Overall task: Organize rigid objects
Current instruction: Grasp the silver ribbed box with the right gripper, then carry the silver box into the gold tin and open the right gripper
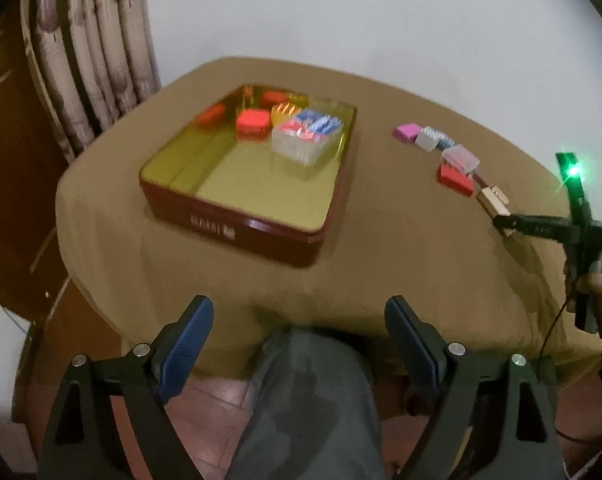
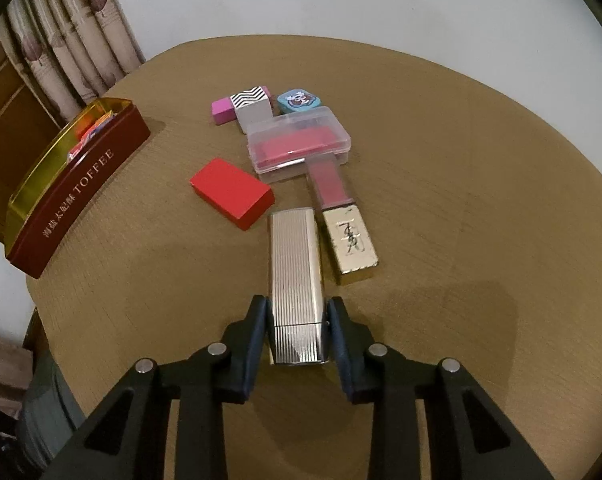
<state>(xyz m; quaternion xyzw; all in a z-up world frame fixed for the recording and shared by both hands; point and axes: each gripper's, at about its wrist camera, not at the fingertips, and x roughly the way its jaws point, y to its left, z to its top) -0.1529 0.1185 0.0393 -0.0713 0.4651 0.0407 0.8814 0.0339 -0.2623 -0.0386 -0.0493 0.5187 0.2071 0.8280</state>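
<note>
The left tongs point(image 1: 299, 344) stand wide open and empty, hovering off the near edge of the worktop point(image 1: 381, 248), above a person's knee in grey cloth. The right tongs point(image 2: 297, 330) are closed on the ribbed silver case point(image 2: 296, 280): both blue pads press its flanks near its near end, and the case appears to lie flat on the worktop, pointing away from the camera.

Progress, judged from the present layout: the task is partly done. The red toffee tin point(image 1: 237, 230), at the left of the worktop, already holds several small boxes, among them a red box and a clear box with coloured contents, grouped at its far end; the near half of its gold floor is bare. To the right of the tin, loose items remain: a red flat box point(image 2: 232, 194), a pink block point(image 2: 223, 111), a zigzag-patterned cube point(image 2: 252, 108), a teal tin with a cartoon lid point(image 2: 299, 101), a clear plastic case point(image 2: 299, 142) with red contents, and a gold lipstick point(image 2: 351, 246) lying just beside the silver case. These, with the gripped case, are still to be placed.

View differences: the left wrist view shows the inside of the tin and the right tongs from outside, with a green lamp lit on that tool. The right wrist view shows only the tin's lettered side wall, but gives the grip and each loose item sharply.
</note>
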